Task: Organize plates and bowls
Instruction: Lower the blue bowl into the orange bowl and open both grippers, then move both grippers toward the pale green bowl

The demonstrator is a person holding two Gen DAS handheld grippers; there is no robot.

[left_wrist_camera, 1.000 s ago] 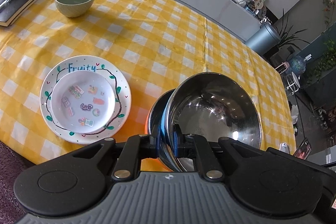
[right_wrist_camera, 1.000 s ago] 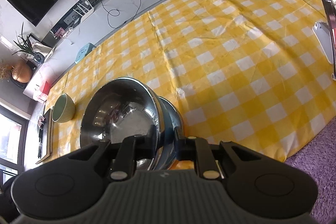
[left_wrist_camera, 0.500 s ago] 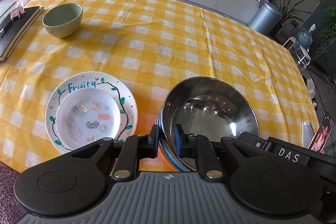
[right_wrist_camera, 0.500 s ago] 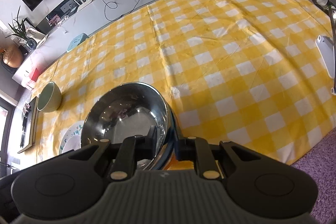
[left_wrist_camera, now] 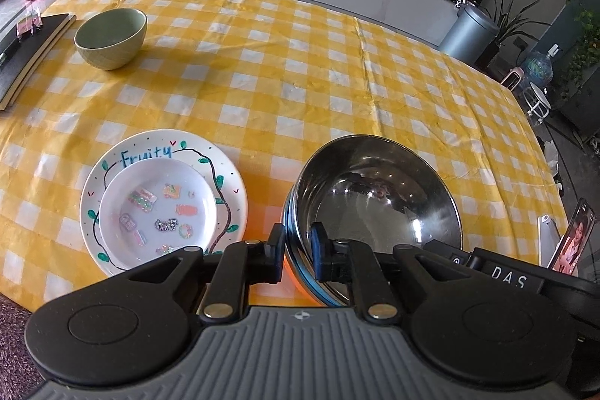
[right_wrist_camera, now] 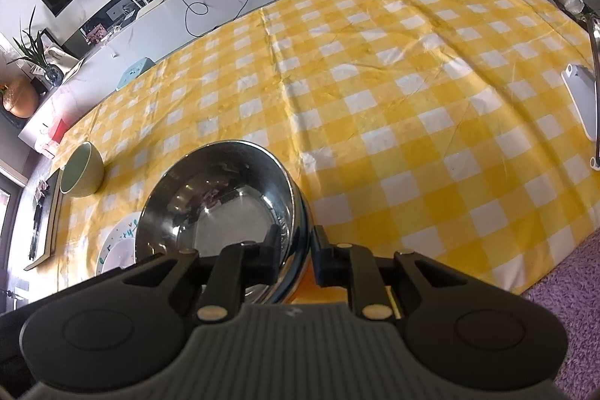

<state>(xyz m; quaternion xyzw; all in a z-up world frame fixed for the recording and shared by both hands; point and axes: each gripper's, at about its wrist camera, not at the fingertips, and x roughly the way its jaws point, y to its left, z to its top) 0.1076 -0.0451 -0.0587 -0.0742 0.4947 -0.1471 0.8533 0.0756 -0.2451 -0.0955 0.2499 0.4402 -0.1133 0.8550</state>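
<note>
A shiny steel bowl (left_wrist_camera: 375,197) sits near the table's front edge, nested in a second steel bowl. My left gripper (left_wrist_camera: 298,248) straddles its near-left rim, jaws a little apart around it. My right gripper (right_wrist_camera: 296,250) straddles the near-right rim of the same steel bowl (right_wrist_camera: 221,201), jaws slightly apart. A small white dish (left_wrist_camera: 157,212) lies on a "Fruity" plate (left_wrist_camera: 225,175) to the left. A green bowl (left_wrist_camera: 110,38) stands at the far left; it also shows in the right wrist view (right_wrist_camera: 82,171).
A yellow checked cloth (left_wrist_camera: 300,81) covers the table. A dark book (left_wrist_camera: 22,55) lies at the left edge. A phone on a stand (left_wrist_camera: 570,242) and a white device (right_wrist_camera: 581,104) stand at the right. Purple carpet (right_wrist_camera: 562,287) lies below the front edge.
Both grippers lowered the tilted steel bowl until it sits level in the lower bowl. The jaws have loosened slightly around the rim.
</note>
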